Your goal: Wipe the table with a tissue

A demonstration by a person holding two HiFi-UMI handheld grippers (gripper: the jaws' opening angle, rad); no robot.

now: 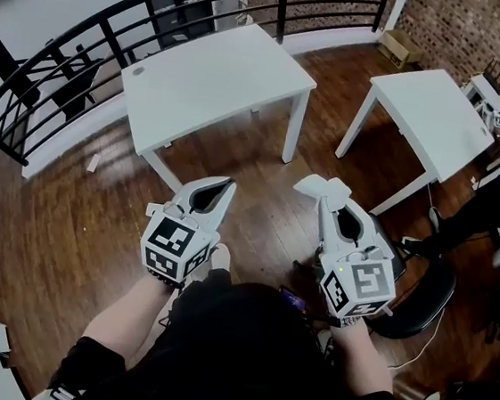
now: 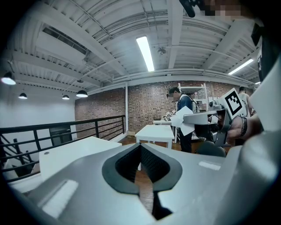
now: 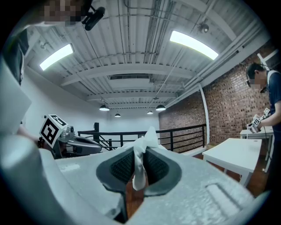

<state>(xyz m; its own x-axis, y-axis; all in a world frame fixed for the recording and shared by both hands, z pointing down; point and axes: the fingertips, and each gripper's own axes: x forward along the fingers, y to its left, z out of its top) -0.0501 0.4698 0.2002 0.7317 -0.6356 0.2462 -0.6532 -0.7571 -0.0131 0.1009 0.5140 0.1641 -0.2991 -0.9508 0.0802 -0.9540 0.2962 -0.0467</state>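
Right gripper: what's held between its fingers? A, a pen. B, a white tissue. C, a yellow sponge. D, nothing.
B: in the right gripper view, a white tissue is pinched between the fingers of the right gripper, with its crumpled end sticking out past the tips.

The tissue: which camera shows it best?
The right gripper view: the tissue sits close up, pinched in the right tongs. The head view shows a white flap at their tip; the left gripper view, a distant sheet.
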